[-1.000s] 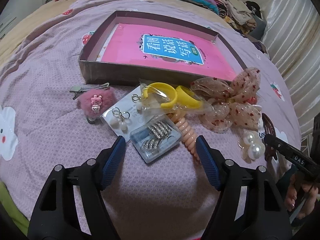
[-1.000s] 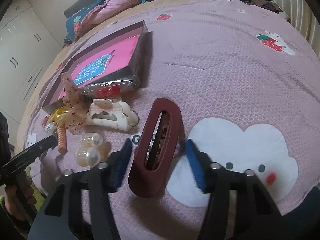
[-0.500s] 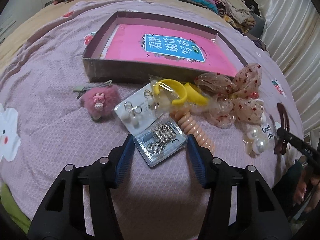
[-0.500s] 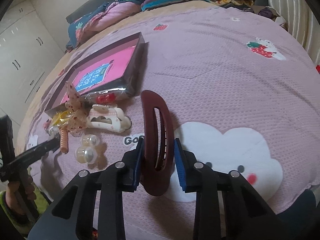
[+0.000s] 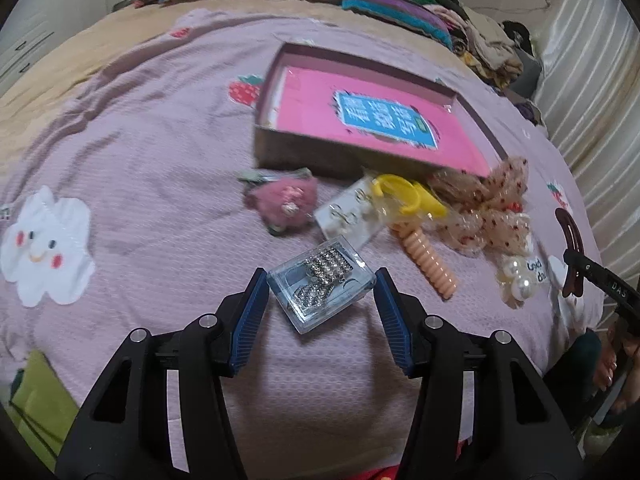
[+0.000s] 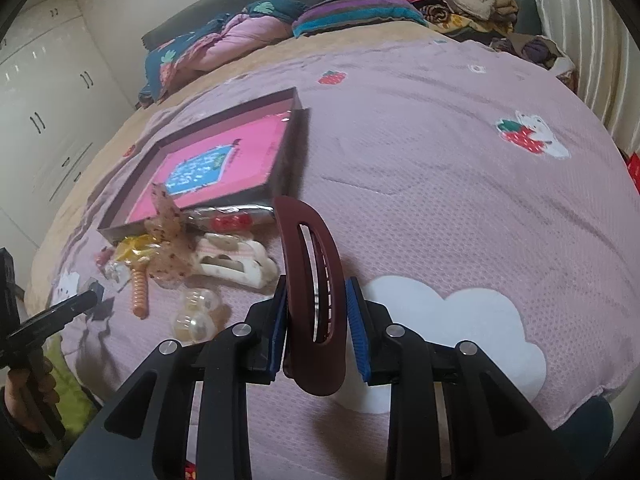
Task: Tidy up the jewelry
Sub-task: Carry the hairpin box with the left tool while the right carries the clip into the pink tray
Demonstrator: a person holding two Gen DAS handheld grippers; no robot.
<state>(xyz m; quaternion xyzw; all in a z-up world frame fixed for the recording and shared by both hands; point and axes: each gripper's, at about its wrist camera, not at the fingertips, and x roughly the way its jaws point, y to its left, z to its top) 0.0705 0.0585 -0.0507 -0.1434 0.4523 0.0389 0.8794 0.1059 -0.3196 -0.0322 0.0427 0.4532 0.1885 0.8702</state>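
My left gripper (image 5: 320, 300) is shut on a clear plastic case of rhinestone pieces (image 5: 322, 286) and holds it lifted off the bedspread. My right gripper (image 6: 318, 330) is shut on a dark maroon oval hair clip (image 6: 314, 288), held upright above the bed; the clip also shows in the left wrist view (image 5: 570, 244). A shallow brown box with a pink book inside (image 5: 376, 120) lies behind the jewelry pile, also in the right wrist view (image 6: 216, 168).
On the lilac bedspread lie a pink fluffy clip (image 5: 282, 202), an earring card (image 5: 350, 212), yellow bangles (image 5: 408, 196), a peach coil tie (image 5: 428, 264), a dotted bow (image 5: 492, 208), pearl clip (image 5: 516, 274), white claw clip (image 6: 232, 262). Bedding is piled at the back.
My left gripper closed on the clear case and lifted it off the bed. My right gripper closed on the maroon clip and raised it upright.
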